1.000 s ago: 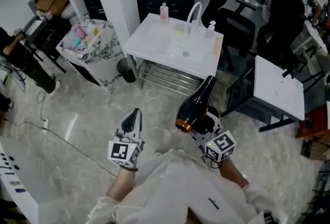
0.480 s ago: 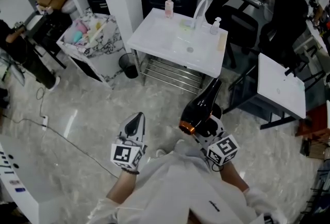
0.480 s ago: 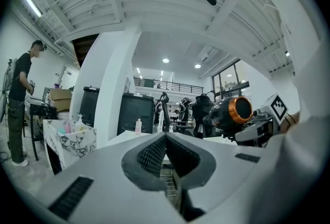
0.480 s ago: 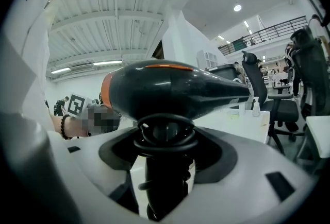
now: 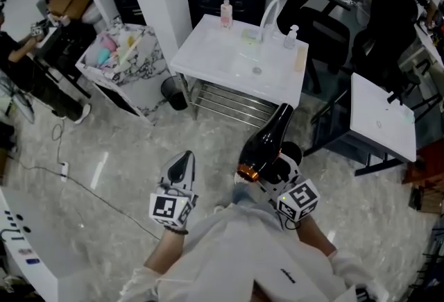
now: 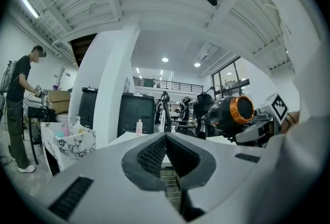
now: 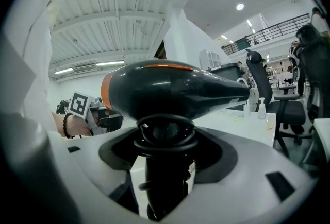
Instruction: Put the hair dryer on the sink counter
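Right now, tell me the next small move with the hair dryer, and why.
Probably carry the hair dryer forward toward the sink counter: the right gripper clamps its handle over the floor, short of the counter, whose left side looks bare.

No words or numbers are legible; only square code markers show, on the cube [image 5: 168,209] of the left claw [image 5: 184,155] and the cube [image 5: 298,198] of the right claw [image 5: 277,163].

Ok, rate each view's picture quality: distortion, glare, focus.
Head view: sharp and evenly lit, edges bent by the wide lens, sheen on the glossy grey marble floor. Left gripper view: round fisheye frame with black corners, bright ceiling lights, its near jaws soft. Right gripper view: same dark corners; the glossy black hair dryer with an orange ring fills the centre, highlight along its top.
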Demonstrator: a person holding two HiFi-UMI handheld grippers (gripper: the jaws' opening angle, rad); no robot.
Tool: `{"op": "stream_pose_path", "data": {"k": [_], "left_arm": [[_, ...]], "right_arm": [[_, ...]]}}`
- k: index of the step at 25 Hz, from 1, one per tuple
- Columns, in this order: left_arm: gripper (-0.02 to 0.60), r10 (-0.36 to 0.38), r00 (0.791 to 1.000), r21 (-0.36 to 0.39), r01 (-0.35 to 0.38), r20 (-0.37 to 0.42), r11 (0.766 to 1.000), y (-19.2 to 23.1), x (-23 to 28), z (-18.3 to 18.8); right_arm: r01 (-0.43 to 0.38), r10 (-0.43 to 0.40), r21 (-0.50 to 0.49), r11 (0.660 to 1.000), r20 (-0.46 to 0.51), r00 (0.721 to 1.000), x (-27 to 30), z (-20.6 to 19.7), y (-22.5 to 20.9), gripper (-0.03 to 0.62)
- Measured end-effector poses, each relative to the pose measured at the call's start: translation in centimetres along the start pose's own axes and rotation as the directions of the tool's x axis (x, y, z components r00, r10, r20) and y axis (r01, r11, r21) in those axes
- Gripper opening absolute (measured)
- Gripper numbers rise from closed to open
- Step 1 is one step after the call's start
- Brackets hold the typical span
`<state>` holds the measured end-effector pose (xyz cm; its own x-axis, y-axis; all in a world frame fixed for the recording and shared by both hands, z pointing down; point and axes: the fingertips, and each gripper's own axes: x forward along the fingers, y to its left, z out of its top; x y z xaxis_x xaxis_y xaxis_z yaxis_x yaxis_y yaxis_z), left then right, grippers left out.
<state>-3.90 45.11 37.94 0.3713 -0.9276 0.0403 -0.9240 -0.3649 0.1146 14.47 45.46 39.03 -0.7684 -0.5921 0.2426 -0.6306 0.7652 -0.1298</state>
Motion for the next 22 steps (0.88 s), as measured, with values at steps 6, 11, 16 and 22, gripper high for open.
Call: {"op": "stream_pose_path", "data": {"k": [6, 11, 16, 22], "left_arm": [[0.023, 0.010, 1.000, 0.007, -0.010, 0.004, 1.000, 1.4, 5.8, 1.0], [0.023, 0.016, 1.000, 0.016, -0.017, 0.017, 1.000, 2.9, 11.7, 2.1], [0.023, 0.034, 0.999, 0.013, -0.034, 0.016, 0.999, 4.1, 16.6, 2.5], [0.023, 0.068, 0.998, 0.021, -0.068, 0.019, 0.997, 5.3, 20.9, 2.8]], "right_arm": [[-0.069, 0.069, -0.002, 0.998, -0.001, 0.998, 3.4, 1.3, -4.0, 0.307], [-0.107, 0.107, -0.031, 0.994, -0.022, 0.994, 6.9, 2.5, -8.2, 0.307], [-0.160, 0.159, -0.037, 0.986, -0.032, 0.987, 10.3, 3.5, -11.2, 0.307], [-0.197, 0.196, -0.049, 0.979, -0.022, 0.980, 12.6, 4.8, -15.3, 0.307]]}}
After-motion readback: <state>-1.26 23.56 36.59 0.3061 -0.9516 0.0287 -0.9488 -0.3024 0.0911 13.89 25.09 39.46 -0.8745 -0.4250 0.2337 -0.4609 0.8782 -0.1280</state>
